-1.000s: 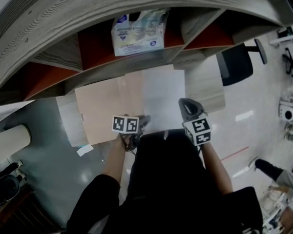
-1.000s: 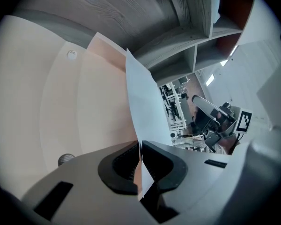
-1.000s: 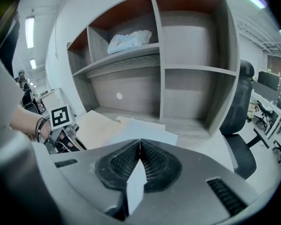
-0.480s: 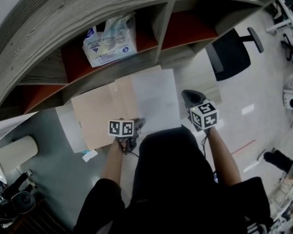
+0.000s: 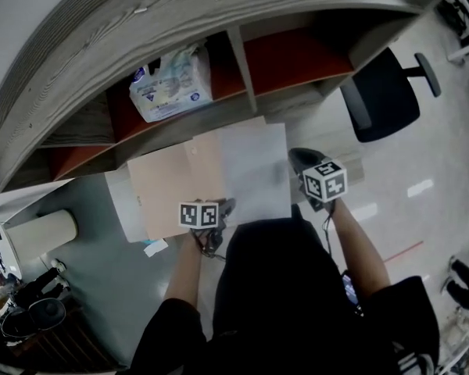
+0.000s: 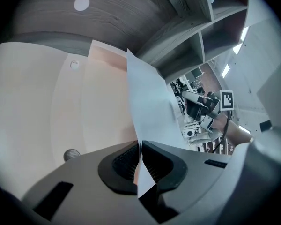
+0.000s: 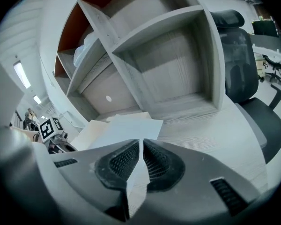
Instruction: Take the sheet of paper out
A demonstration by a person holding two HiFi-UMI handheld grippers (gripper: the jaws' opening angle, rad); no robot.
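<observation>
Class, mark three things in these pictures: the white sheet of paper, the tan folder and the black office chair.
sheet of paper (image 5: 256, 170): head view, middle of the white sheet.
tan folder (image 5: 168, 187): head view, its bare left half.
office chair (image 5: 381, 100): head view, middle of its black padding.

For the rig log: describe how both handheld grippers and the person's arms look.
Left gripper and right gripper match: grey moulded bodies, black ribbed pads, each topped by a white cube with black square markers. A thin dark cable trails from the right one. The person wears a black top.
</observation>
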